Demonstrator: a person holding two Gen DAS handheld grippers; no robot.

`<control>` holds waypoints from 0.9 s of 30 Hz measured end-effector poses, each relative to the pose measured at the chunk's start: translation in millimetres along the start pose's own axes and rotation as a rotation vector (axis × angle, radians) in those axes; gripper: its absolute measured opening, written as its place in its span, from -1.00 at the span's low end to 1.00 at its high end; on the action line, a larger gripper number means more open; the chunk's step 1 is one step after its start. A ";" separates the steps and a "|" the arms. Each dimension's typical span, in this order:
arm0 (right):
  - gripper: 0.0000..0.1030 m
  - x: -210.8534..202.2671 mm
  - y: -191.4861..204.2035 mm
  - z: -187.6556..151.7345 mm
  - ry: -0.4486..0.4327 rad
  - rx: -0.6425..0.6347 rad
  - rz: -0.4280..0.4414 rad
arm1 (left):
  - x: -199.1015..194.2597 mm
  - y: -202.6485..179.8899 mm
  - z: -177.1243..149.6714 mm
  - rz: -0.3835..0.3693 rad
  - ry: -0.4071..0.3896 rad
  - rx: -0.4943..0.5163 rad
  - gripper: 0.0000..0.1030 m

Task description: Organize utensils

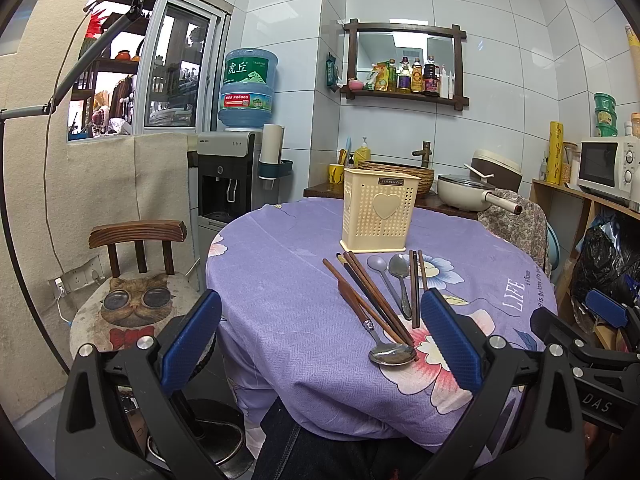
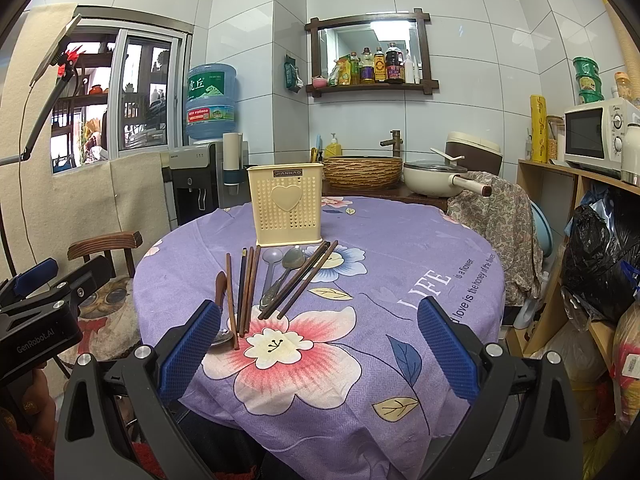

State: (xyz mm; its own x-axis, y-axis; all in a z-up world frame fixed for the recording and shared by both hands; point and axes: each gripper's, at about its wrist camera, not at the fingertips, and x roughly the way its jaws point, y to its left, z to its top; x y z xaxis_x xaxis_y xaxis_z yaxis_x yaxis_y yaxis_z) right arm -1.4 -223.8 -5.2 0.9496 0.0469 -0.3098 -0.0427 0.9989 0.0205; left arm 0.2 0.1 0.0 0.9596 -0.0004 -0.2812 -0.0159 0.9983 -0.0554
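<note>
A round surface (image 2: 400, 240) draped in a purple floral cloth is shown from two tools held low at its near edge. The left tool (image 1: 320, 344) and the right tool (image 2: 318, 350) are both spread wide, with nothing between their blue pads.

The utensils lie loose in a cluster near the middle of the cloth, just in front of a cream perforated utensil holder (image 2: 286, 206) that stands upright and appears empty. Dark wooden chopsticks (image 2: 244, 292) lie in a bunch on the left; a second pair of chopsticks (image 2: 298, 282) slants across on the right. Between them rest a pale plastic spoon (image 2: 271, 264) and a metal spoon (image 2: 285, 270). A wood-handled spoon (image 1: 370, 330) lies nearest, its steel bowl toward the near edge.

All pieces are judged light and stiff. The thin, rounded chopsticks are likely to roll or slip on the cloth, and several touch or overlap, so one piece is best pinched at mid-shaft. Polished metal may be slippery; handles offer the surer hold.

Open cloth is left to the right of the cluster. The holder's opening faces upward, so items would need tipping upright. The soft cloth could bunch under the pads.
</note>
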 end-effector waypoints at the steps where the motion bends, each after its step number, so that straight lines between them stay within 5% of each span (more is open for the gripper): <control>1: 0.89 0.1 0.0 0.0 0.000 0.000 0.000 | 0.0 0.0 0.0 0.000 0.000 0.000 0.91; 18: 0.89 2.6 1.2 -2.9 0.020 -0.002 0.011 | 4.6 0.3 -0.9 -0.010 0.025 -0.010 0.91; 27: 0.89 36.6 3.8 -11.3 0.111 -0.015 0.033 | 45.2 12.9 -16.0 0.003 0.178 -0.040 0.91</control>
State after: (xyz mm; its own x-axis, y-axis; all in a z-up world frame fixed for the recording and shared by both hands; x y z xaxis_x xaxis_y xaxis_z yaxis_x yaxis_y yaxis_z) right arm 29.7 -218.1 -27.2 0.9074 0.0797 -0.4127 -0.0792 0.9967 0.0186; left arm 38.9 12.0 -28.8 0.8947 -0.0107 -0.4466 -0.0336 0.9953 -0.0912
